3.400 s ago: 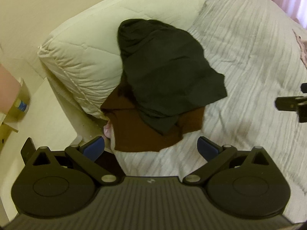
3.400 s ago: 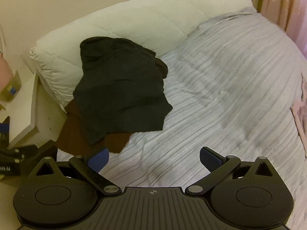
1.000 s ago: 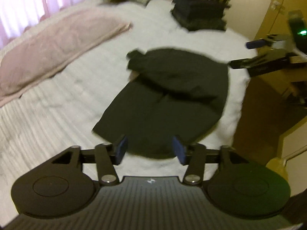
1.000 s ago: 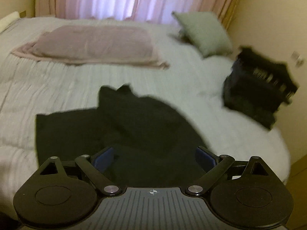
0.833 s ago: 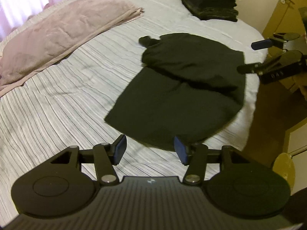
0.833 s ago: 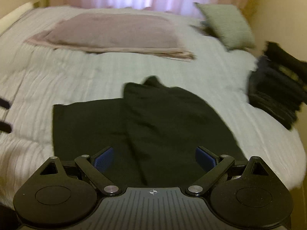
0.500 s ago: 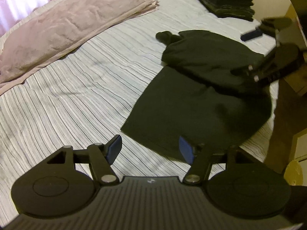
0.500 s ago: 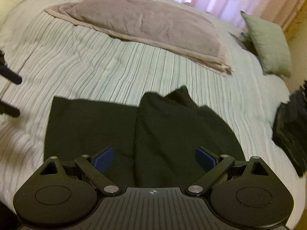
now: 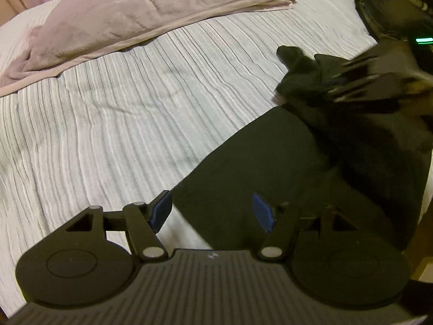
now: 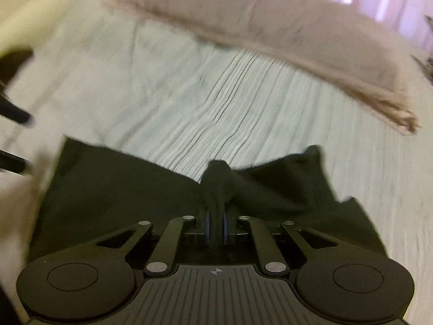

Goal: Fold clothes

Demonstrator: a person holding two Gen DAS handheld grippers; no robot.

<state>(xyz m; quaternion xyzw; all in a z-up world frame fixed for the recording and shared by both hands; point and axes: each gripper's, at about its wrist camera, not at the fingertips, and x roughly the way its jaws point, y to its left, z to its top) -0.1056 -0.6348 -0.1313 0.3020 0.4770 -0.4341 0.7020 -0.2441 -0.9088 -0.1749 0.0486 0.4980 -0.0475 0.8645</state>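
Pinching a bunch of the dark garment (image 10: pixel 113 189), right gripper (image 10: pixel 215 228) clamped; left gripper (image 9: pixel 211 211) wide over its corner — lift slow, keep cloth taut

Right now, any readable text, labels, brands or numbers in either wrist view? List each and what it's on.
None readable.
Left gripper: small emblem on its body, no letters.
Right gripper: crosshair mark on its body, not text.
Stack of dark clothes: pale specks, too blurred to read.
Black garment, bedspread: no text.
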